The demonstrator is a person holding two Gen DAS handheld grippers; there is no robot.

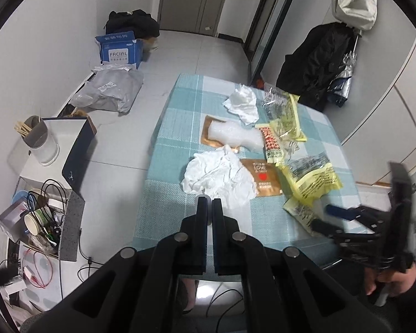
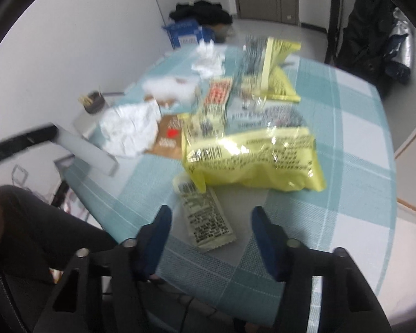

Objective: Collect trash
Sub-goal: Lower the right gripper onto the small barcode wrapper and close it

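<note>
Fingers (image 2: pixel 163 216) blurred, wrapper (image 2: pixel 205 216) between

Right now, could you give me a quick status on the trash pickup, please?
Left gripper shut, empty. Right gripper open, fingers astride small wrapper, not gripping. Trash all on table. Path clear.

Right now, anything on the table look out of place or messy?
Yes. The checked teal tablecloth is littered with trash: two crumpled white tissues, torn yellow snack wrappers and a small pale printed sachet near the front edge. None is bagged. The open right claw straddles the sachet without touching it.
</note>
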